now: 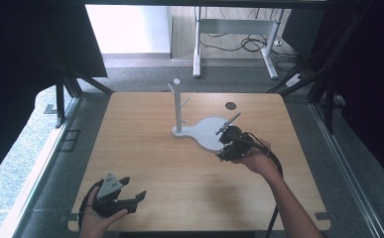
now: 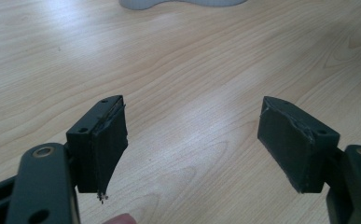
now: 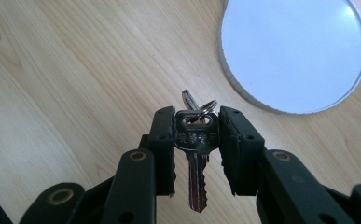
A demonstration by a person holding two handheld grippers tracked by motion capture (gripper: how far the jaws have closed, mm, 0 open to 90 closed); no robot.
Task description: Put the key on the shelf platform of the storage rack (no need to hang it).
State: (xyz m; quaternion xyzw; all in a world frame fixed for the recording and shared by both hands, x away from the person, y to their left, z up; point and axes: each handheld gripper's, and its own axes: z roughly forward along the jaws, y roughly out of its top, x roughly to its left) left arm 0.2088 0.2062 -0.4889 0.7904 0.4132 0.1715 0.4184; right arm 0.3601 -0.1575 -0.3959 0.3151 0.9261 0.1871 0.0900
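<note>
R tool (image 3: pixel 197 135) clamps key (image 3: pixel 196 154) nr stand base (image 3: pixel 294 51); L tool (image 2: pixel 192 140) wide open, empty.

Light wooden table (image 1: pixel 169 163) — white stand base (image 1: pixel 207 133) on it, near far edge.

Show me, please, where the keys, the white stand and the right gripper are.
keys (image 3: pixel 194 140): right gripper view, on the head of the front key.
white stand (image 1: pixel 178 106): high view, on its upright post.
right gripper (image 3: pixel 197 151): right gripper view, midway between its fingertips.

Unreadable stamped marks on key (image 3: pixel 196 140)
</note>
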